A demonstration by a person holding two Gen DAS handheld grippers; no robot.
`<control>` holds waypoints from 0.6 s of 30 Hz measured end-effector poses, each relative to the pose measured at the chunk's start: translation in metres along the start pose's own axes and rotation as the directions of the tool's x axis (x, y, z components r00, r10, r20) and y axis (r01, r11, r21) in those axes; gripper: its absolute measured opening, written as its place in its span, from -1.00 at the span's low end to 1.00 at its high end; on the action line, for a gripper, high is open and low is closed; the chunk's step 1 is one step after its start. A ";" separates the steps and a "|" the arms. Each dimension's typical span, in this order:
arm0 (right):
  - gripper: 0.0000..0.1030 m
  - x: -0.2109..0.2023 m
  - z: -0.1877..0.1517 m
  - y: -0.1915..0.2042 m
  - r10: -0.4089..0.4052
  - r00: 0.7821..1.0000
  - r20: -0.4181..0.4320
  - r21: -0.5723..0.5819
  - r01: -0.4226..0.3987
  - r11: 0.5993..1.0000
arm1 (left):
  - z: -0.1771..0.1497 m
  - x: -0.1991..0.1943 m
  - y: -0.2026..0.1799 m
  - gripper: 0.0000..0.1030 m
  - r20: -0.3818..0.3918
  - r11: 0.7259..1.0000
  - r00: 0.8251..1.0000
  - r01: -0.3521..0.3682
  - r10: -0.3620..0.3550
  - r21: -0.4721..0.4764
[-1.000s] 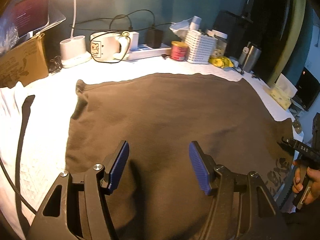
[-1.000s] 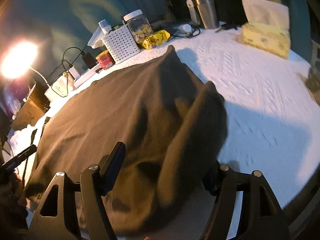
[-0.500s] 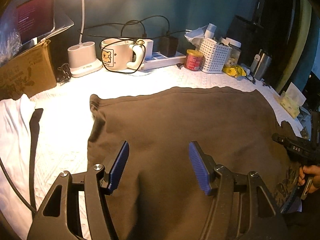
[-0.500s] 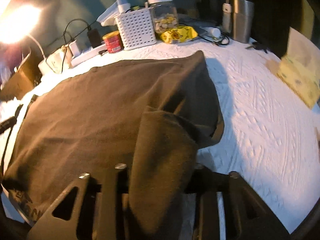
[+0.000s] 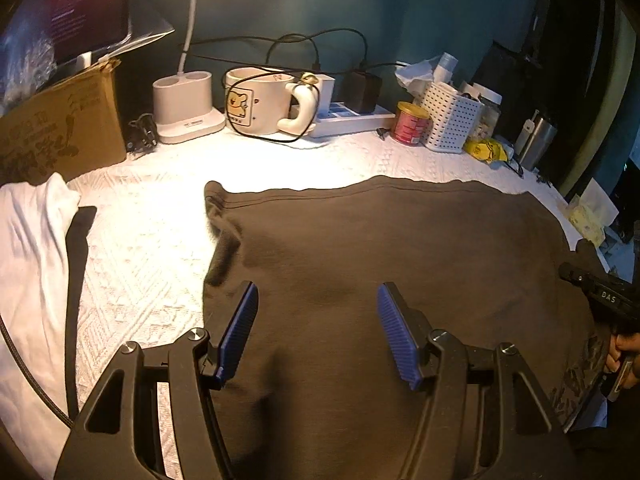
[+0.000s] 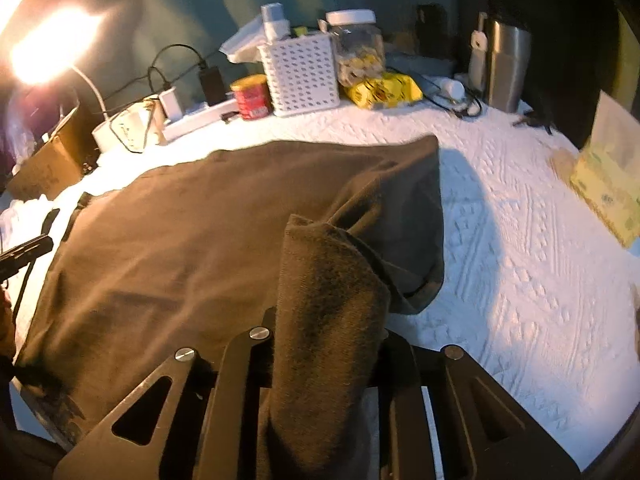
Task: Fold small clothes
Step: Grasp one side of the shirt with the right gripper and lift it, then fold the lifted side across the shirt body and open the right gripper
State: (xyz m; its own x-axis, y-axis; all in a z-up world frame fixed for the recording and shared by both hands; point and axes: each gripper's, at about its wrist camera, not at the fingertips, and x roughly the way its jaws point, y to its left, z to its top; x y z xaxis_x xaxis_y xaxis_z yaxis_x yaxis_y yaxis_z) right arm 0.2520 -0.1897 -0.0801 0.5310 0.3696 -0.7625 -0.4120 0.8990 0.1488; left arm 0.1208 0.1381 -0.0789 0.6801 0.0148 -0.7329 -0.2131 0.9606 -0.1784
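Right now brown garment lies spread flat on white quilted cover. Right gripper closing on bunched sleeve fold, cloth pinched between jaws. Left gripper hangs above garment, jaws apart, nothing between. Fabric soft, limp, light; likely drapes and sags. Best hold: hem corners, 2 layers together.

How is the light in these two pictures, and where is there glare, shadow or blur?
Left wrist view: the lamp glares on the white cloth near the mug; the brown garment stays dim; edges bend from the fisheye. Right wrist view: the lamp blows out at upper left; the garment's lifted fold throws a shadow rightward; the fold bunched in the right gripper looks soft.
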 end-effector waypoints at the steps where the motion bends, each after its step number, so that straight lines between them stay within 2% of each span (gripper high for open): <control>1: -0.66 -0.002 0.003 0.004 0.003 1.000 0.003 -0.012 -0.003 1.000 | 0.000 0.000 0.003 0.21 0.003 1.000 1.000 0.002 -0.002 -0.007; 9: -0.67 -0.008 0.018 0.052 0.064 0.998 0.017 -0.107 -0.062 0.992 | -0.006 -0.005 0.023 0.21 0.014 0.998 1.000 0.027 -0.026 -0.052; 18: -0.68 0.000 0.024 0.122 0.218 0.975 -0.035 -0.197 -0.220 0.955 | -0.010 -0.015 0.045 0.21 0.035 0.994 0.999 0.040 -0.037 -0.100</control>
State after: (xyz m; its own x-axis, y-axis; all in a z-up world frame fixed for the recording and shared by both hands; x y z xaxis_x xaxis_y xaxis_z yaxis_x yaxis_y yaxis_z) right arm 0.2198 -0.0748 -0.0466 0.4025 0.5479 -0.7334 -0.6563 0.7312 0.1860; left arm 0.0941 0.1778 -0.0828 0.7114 -0.0107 -0.7027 -0.2551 0.9277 -0.2724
